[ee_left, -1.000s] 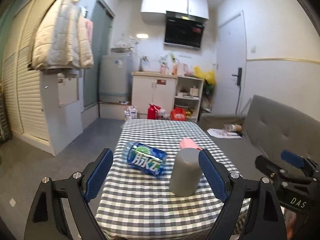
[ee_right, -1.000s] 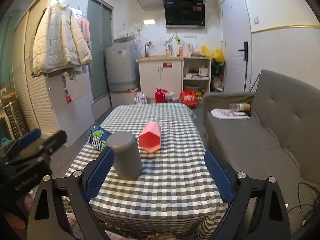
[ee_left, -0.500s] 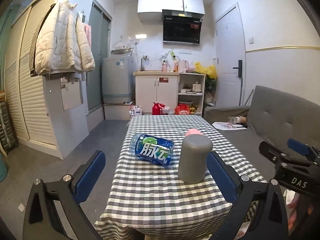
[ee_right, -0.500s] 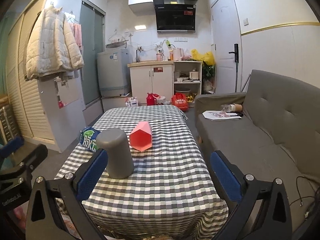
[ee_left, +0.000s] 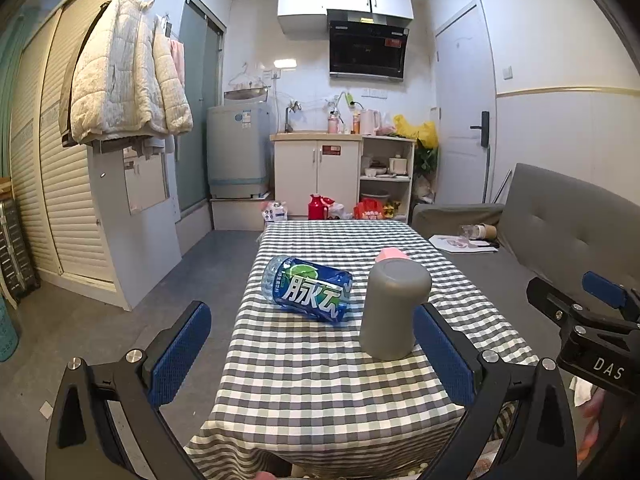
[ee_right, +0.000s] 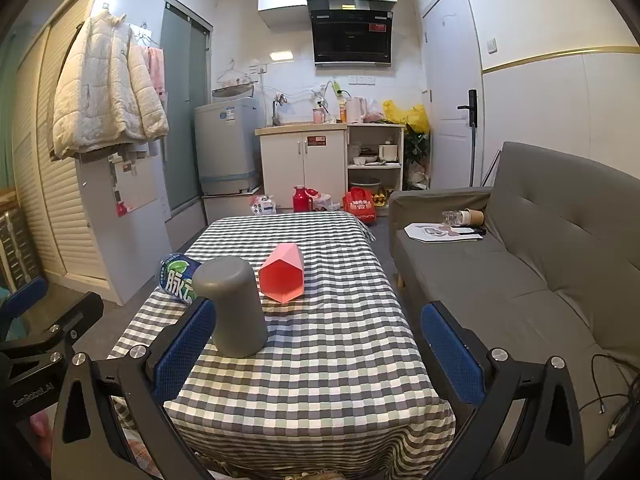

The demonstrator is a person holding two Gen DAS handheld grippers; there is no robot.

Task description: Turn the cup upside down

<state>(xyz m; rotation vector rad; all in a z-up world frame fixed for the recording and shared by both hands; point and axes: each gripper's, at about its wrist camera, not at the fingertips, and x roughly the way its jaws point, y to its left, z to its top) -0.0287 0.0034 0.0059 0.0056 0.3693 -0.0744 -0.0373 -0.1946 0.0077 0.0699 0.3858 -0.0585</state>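
A grey cup (ee_left: 392, 310) stands upside down, closed base up, on the checked tablecloth (ee_left: 320, 380); it also shows in the right wrist view (ee_right: 234, 306). My left gripper (ee_left: 312, 354) is open and empty, held back near the table's front edge, with the cup just inside its right finger. My right gripper (ee_right: 320, 354) is open and empty, also back from the table, with the cup by its left finger. Neither touches the cup.
A blue drink bottle (ee_left: 308, 288) lies on its side left of the cup. A pink faceted container (ee_right: 282, 274) lies behind the cup. A grey sofa (ee_right: 540, 264) runs along the right. Cabinets and a washing machine (ee_right: 226, 144) stand at the far wall.
Both grippers have drawn back and levelled out, so the table and cup look farther away. The cup has stayed upside down in place.
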